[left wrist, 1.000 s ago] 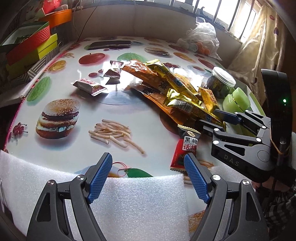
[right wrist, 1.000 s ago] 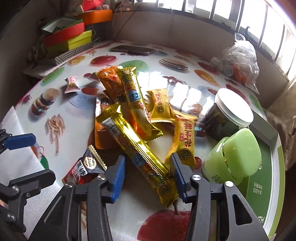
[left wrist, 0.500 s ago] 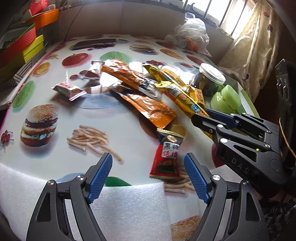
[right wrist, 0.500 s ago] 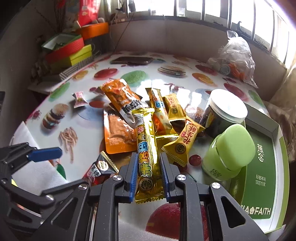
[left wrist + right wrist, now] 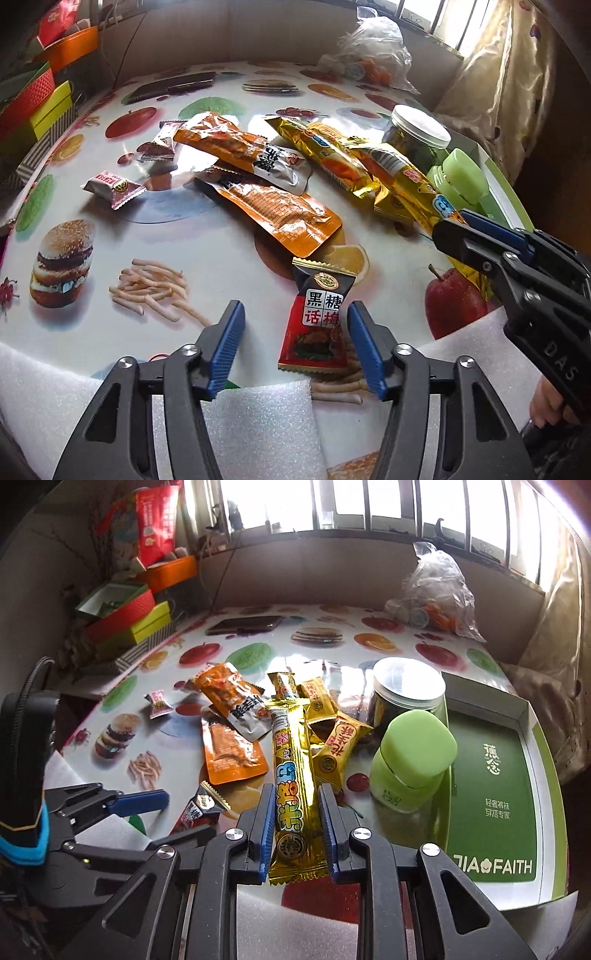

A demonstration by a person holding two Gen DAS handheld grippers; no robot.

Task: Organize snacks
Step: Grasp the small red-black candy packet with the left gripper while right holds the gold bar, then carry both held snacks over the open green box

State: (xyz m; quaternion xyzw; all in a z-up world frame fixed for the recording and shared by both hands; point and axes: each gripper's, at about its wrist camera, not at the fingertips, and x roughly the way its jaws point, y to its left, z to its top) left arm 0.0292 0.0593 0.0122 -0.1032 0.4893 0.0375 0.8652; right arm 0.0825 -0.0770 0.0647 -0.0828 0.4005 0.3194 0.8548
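Observation:
A red-and-black plum candy packet [image 5: 317, 321] lies flat on the printed tablecloth between the fingers of my left gripper [image 5: 295, 308]. Its jaws are closing; the right pad is at the packet's edge and the left pad stands apart from it. My right gripper [image 5: 296, 789] is shut on the near end of a long gold snack stick [image 5: 291, 753], which is raised off the pile and points away from me. In the left wrist view the same stick [image 5: 417, 184] runs into the right gripper [image 5: 452, 221]. Two orange pouches [image 5: 280, 210], gold packets [image 5: 325, 155] and a small pink candy [image 5: 110, 184] lie behind.
A dark jar with a white lid [image 5: 406, 686] and a green-lidded jar [image 5: 413, 760] stand beside a green box tray [image 5: 491, 775] on the right. A plastic bag [image 5: 436, 590], a phone [image 5: 243, 624] and stacked boxes [image 5: 125, 616] sit at the back. White foam [image 5: 258, 424] covers the near edge.
My right gripper shut on the gold stick and lifted it off the pile. My left gripper moved over to the red-and-black packet and its jaws narrowed around it.

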